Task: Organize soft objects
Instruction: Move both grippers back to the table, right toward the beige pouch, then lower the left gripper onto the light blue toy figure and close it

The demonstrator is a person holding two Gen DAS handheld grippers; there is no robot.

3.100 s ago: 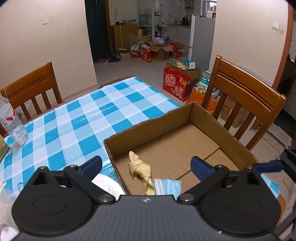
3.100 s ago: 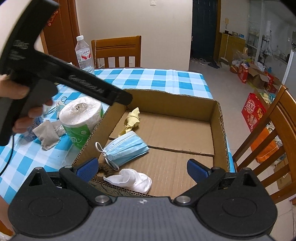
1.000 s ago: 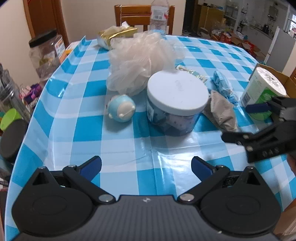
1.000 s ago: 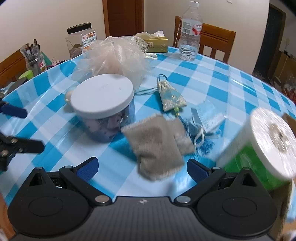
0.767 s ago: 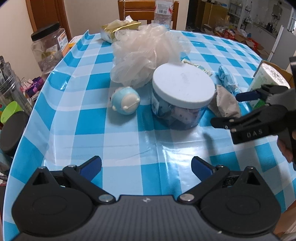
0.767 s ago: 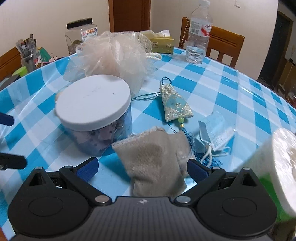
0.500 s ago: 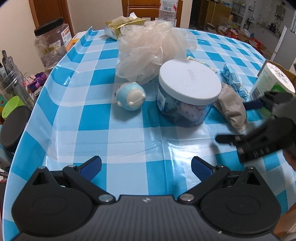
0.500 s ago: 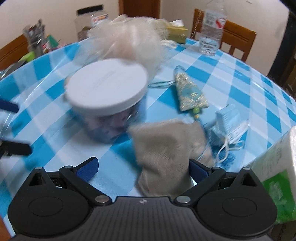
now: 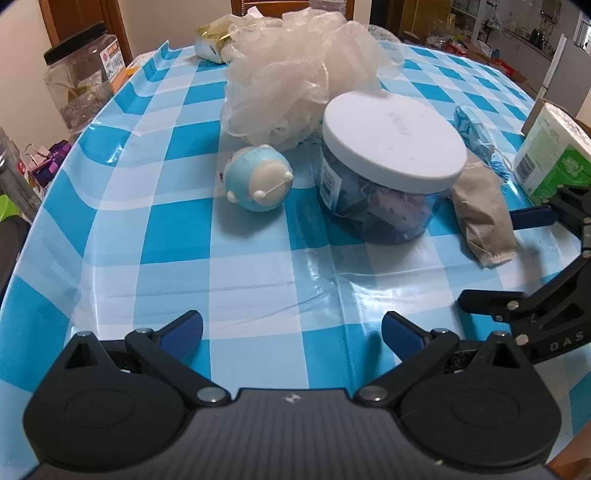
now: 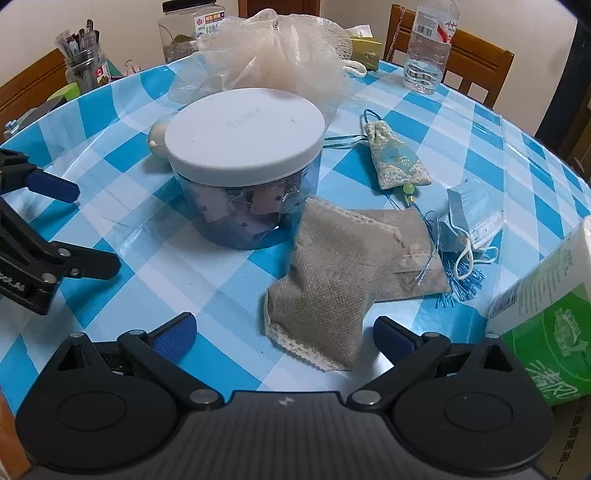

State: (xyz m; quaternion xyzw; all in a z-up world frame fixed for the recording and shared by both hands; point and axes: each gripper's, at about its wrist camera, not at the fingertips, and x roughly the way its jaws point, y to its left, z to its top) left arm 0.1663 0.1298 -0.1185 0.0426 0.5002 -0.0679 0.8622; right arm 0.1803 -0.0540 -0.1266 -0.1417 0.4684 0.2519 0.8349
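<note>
A grey-beige cloth pouch (image 10: 332, 273) lies on the blue checked table, its near end between the open fingers of my right gripper (image 10: 284, 334). The same pouch (image 9: 480, 218) shows in the left wrist view, with the right gripper (image 9: 517, 254) at its far right side. My left gripper (image 9: 291, 332) stands open over bare cloth, nothing between its fingers. Further soft items: a pale mesh bath puff (image 9: 295, 74), a small blue round plush (image 9: 258, 177), an embroidered sachet (image 10: 397, 162) and a folded face mask (image 10: 469, 221).
A blue jar with a white lid (image 10: 243, 162) stands just left of the pouch. A green-wrapped paper roll (image 10: 550, 310) is at the right, a water bottle (image 10: 428, 48) and clear jars (image 10: 181, 26) stand farther back. Wooden chairs ring the table.
Both grippers have swung away from the cardboard box to the cluttered table. My right gripper has closed in on the grey pouch; my left has edged closer to the jar and plush.
</note>
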